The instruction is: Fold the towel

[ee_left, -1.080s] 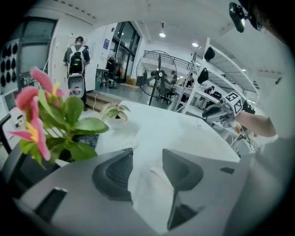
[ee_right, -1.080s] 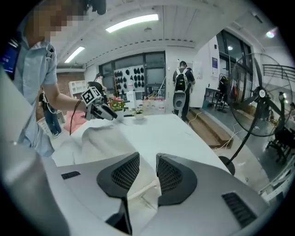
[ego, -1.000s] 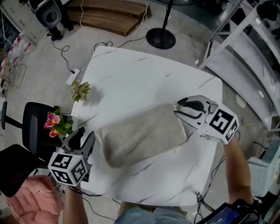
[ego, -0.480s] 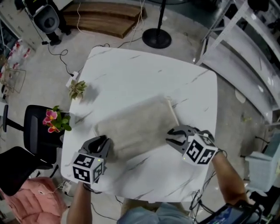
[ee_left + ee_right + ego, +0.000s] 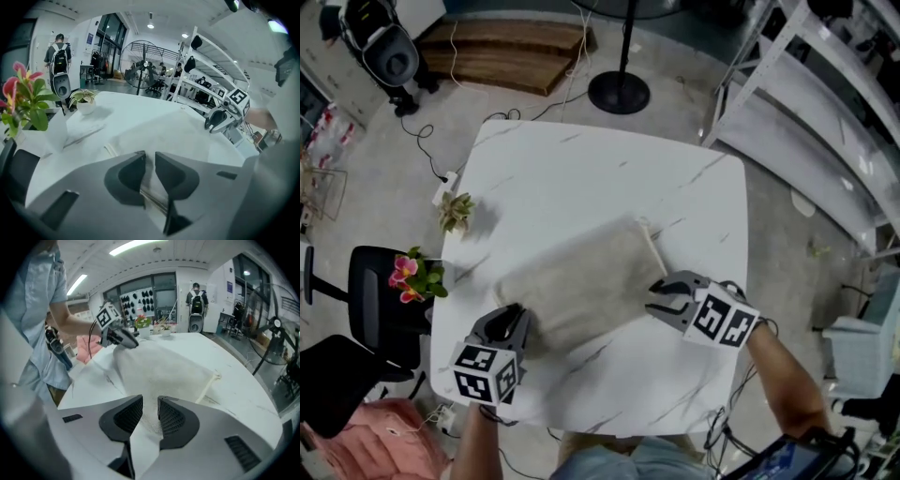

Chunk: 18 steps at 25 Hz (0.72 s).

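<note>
A beige towel (image 5: 577, 281) lies folded and slanted on the white marble table (image 5: 600, 178). My left gripper (image 5: 508, 323) sits at the towel's near left corner. Its jaws have just been closing, and in the left gripper view (image 5: 150, 157) they stand narrow with the towel's edge (image 5: 178, 136) between them. At the near right corner is my right gripper (image 5: 661, 298). In the right gripper view (image 5: 150, 401) its jaws pinch the fabric (image 5: 159, 366), having just eased open slightly. Each gripper shows in the other's view: the right (image 5: 220, 119), the left (image 5: 119, 338).
A small potted plant (image 5: 455, 211) stands at the table's left edge. Pink flowers (image 5: 411, 277) and a black chair (image 5: 366, 281) are just off that edge. A fan stand base (image 5: 617, 92) is beyond the table and metal shelving (image 5: 825, 122) to the right.
Both grippers came in and down to the towel's near corners: the left from off the table's left side, the right from the far right corner. The left jaws closed.
</note>
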Available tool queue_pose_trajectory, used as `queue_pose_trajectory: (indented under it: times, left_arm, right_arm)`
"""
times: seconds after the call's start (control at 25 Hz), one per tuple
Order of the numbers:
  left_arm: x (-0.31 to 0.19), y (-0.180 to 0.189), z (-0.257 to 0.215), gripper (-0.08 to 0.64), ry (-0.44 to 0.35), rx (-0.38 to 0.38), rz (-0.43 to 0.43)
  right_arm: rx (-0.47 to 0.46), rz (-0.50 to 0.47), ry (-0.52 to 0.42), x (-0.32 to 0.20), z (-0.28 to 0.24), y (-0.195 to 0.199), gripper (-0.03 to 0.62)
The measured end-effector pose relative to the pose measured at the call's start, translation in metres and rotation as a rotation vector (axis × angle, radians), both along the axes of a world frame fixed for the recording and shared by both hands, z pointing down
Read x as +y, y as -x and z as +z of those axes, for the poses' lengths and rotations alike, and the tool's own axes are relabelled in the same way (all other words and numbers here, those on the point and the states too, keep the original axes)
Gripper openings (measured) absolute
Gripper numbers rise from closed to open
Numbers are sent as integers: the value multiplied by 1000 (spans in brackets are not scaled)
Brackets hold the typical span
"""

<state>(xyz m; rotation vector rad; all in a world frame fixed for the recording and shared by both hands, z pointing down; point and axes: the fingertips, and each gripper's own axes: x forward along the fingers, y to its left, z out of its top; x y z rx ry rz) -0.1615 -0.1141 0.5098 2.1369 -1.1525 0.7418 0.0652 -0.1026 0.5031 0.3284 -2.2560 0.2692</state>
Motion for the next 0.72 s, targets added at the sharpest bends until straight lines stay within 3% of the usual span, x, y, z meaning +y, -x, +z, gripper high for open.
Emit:
queue_pose_trajectory:
  times: [0.12, 0.32, 0.48, 0.72]
  left_arm:
    - [1, -1, -11, 67, -7, 37, -31]
    - [2, 6, -53, 69, -73, 75, -120]
    - [24, 4, -83, 67, -98, 103, -170]
    - [58, -10, -86, 67, -104, 77, -154]
  right_arm:
    - [-119, 154, 28, -21, -30, -12, 140]
    - [-242, 400, 94, -46, -51, -38, 209]
    - [-279, 514, 220, -43, -33, -41, 248]
    - [-252, 616, 363, -30, 13, -50, 307]
